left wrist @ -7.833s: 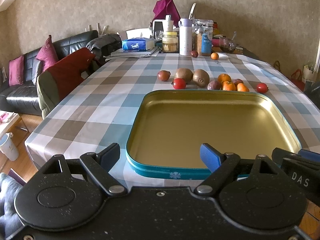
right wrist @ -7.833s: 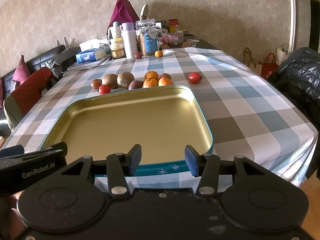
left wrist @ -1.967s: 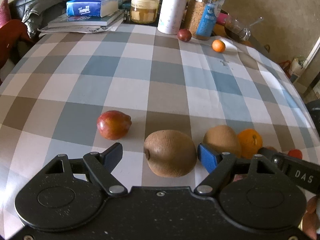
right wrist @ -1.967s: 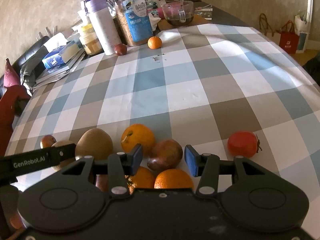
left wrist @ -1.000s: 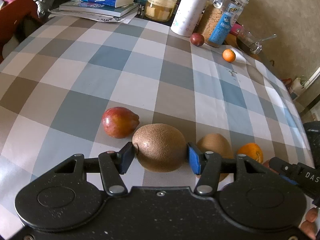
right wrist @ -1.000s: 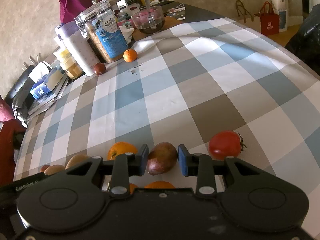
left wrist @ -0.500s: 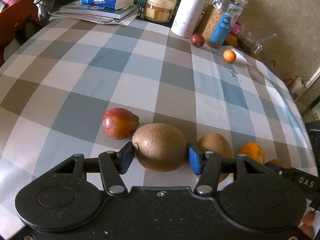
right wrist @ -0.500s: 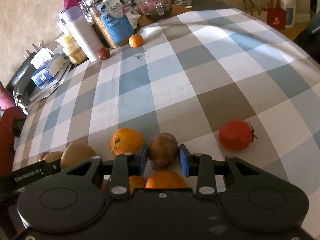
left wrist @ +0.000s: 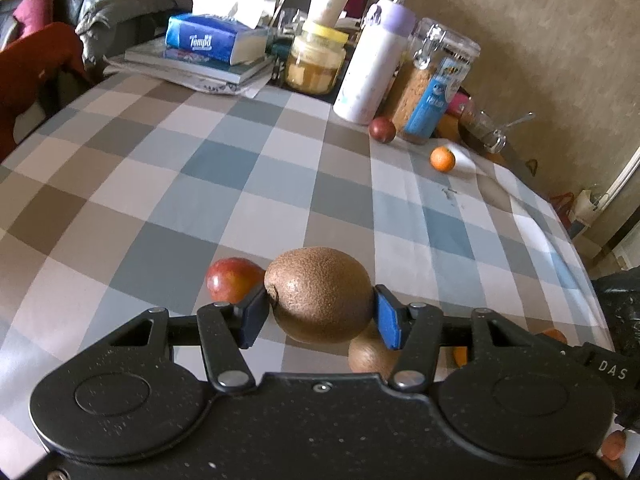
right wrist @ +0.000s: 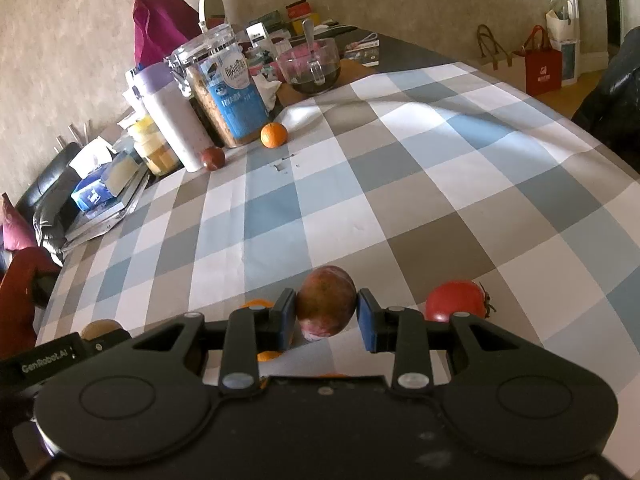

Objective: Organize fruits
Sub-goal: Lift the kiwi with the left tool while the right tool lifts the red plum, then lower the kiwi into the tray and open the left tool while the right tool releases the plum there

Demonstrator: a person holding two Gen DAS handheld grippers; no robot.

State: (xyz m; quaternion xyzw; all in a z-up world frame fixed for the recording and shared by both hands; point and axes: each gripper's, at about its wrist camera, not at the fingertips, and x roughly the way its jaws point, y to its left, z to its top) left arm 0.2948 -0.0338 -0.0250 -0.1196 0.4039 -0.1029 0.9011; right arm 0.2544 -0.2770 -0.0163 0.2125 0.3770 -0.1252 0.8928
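Observation:
My left gripper (left wrist: 320, 312) is shut on a large brown kiwi (left wrist: 320, 294) and holds it above the checked tablecloth. A red-yellow fruit (left wrist: 230, 282) lies just left behind it, and a second kiwi (left wrist: 368, 354) lies below right. My right gripper (right wrist: 326, 316) is shut on a reddish-brown passion fruit (right wrist: 326, 304), lifted off the cloth. A red tomato (right wrist: 454, 300) lies to its right. Oranges (right wrist: 256, 306) peek out behind the left finger. The tray is out of view.
At the table's far end stand a white bottle (left wrist: 370, 68), a cereal jar (left wrist: 430, 84), a honey jar (left wrist: 316, 64), a tissue box on books (left wrist: 212, 42) and a glass bowl (right wrist: 310, 64). A dark fruit (left wrist: 382, 130) and a small orange (left wrist: 442, 159) lie there.
Both grippers closed on their fruits about a second ago. Since then both have lifted: the kiwi and the passion fruit have risen off the cloth and the views have tilted up.

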